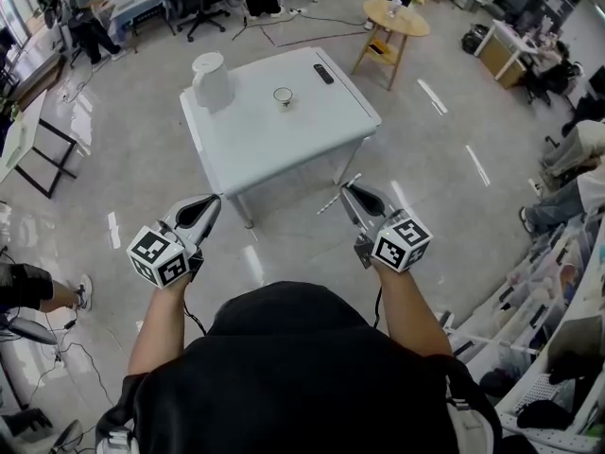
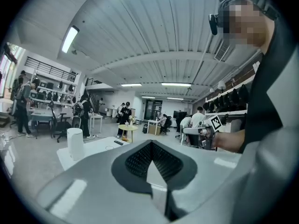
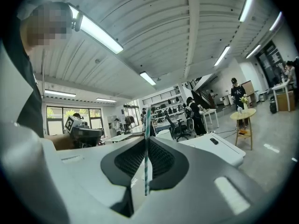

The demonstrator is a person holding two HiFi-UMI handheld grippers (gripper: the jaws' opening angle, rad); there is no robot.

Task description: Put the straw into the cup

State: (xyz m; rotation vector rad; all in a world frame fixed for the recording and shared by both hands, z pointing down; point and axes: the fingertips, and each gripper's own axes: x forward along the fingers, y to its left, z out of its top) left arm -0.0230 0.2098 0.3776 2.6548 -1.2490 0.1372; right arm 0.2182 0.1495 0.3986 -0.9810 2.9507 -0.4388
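Starting at the left of the head view, the left gripper [image 1: 214,202] is held out level over the floor; in its own view its jaws are pressed together at the tips with nothing between them [image 2: 152,142]. Ahead, well apart from both grippers, stands the white table [image 1: 284,145]. On it, from left to right, are a tall white cylinder [image 1: 211,80], the small cup [image 1: 283,96] standing upright near the middle, and a black remote [image 1: 324,74] toward the far right corner. To the right, the right gripper [image 1: 346,190] has its jaws pinched on the straw [image 1: 331,202], which sticks out crosswise on both sides of the tips. In the right gripper view the striped straw [image 3: 147,157] stands upright between the closed jaws
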